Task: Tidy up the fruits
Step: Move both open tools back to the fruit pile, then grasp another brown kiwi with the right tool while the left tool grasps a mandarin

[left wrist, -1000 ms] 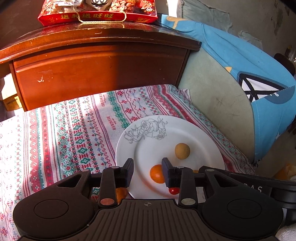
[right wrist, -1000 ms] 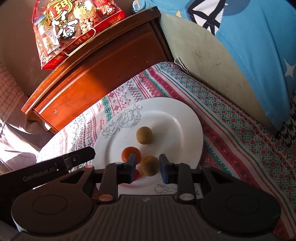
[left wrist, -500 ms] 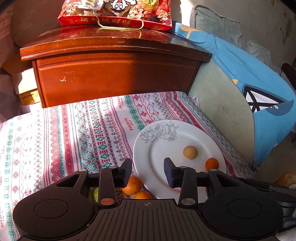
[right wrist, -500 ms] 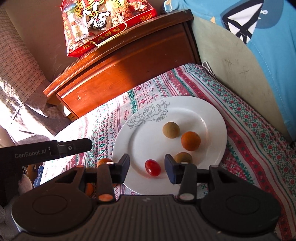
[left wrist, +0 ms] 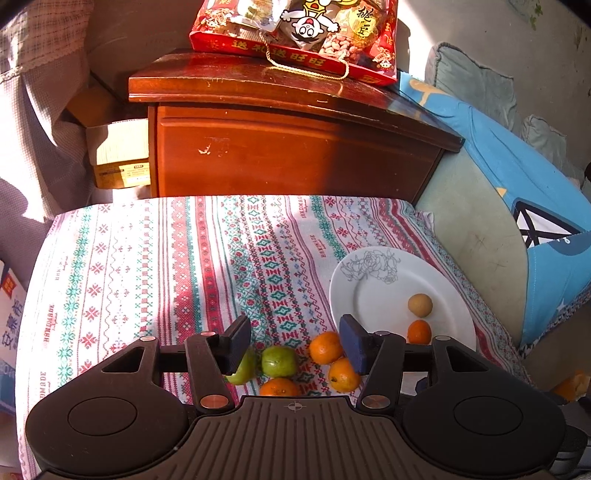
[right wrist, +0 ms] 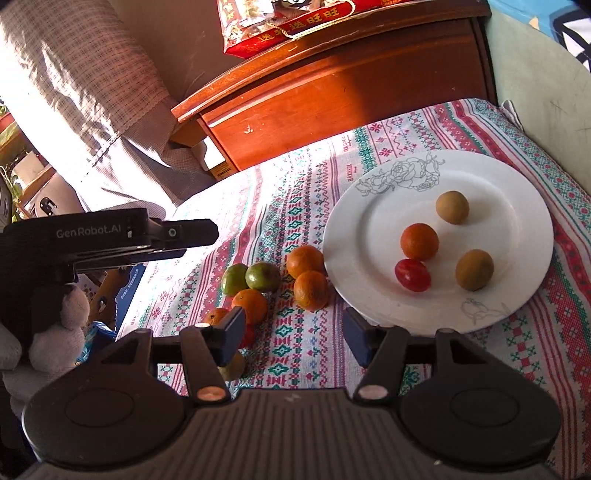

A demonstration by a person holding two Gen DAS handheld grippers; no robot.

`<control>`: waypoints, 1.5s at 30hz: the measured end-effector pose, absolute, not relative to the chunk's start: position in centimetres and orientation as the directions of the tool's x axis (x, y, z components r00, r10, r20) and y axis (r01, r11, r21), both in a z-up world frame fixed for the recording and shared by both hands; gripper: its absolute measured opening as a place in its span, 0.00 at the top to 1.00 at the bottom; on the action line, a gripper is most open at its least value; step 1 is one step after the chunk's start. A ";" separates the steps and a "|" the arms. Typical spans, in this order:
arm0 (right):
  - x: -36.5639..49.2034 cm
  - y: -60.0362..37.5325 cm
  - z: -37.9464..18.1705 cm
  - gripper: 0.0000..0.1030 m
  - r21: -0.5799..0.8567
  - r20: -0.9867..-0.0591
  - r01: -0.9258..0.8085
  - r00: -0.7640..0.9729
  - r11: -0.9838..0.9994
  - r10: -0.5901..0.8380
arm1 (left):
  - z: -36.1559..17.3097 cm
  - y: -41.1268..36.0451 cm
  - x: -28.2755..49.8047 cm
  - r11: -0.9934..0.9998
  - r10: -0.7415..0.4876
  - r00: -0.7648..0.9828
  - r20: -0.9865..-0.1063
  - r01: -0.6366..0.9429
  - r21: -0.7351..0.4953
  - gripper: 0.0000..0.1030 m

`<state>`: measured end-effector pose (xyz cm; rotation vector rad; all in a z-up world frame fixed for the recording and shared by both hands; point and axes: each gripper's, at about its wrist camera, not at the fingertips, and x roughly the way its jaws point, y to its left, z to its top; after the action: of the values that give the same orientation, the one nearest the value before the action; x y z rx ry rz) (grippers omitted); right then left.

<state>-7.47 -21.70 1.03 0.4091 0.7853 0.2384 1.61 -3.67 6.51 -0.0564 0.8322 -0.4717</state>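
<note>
Fruit lies in two groups on the patterned tablecloth [right wrist: 295, 354] of our table, and we read it from left to right. At the far left of the right wrist view a gloved hand [right wrist: 55, 325] holds our left claw [right wrist: 192, 232], seen side-on above the cloth. In its own view the left claw [left wrist: 295, 341] has its jaws apart with nothing between the pads; they have just been opening. Beyond its fingertips sits the loose heap: two green fruits [left wrist: 279, 361], touching each other, then three oranges [left wrist: 325, 347] just right of them.

The right wrist view shows the same heap more fully: green fruits [right wrist: 263, 277] at the left, oranges [right wrist: 310, 290] crowding toward the plate, one of them touching or nearly touching its left rim. A smaller orange, something red and another greenish fruit sit partly hidden behind the left finger of our right claw [right wrist: 293, 334]. Its jaws also stand apart over bare cloth, grasping nothing, and they too have just been opening.

Right of the heap lies the white plate [right wrist: 369, 206], with a rose drawn along its far rim. On it we see an orange fruit [right wrist: 419, 242], a red tomato [right wrist: 412, 275] touching it on the near side, and two brown fruits [right wrist: 474, 269], one far, one near right. Behind the table stands a wooden cabinet [left wrist: 295, 155] with a red snack bag [left wrist: 295, 33] on top.
</note>
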 end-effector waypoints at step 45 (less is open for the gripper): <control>-8.1 -16.2 -0.7 0.75 0.246 -0.687 -0.162 0.666 0.956 0.290 | 2.1 1.3 -1.5 0.894 -0.382 0.517 -0.766 0.417 -0.164 0.45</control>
<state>-8.15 -16.22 -0.73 0.1695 0.8032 0.2565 -1.50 1.31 2.15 0.0423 0.9082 -0.4801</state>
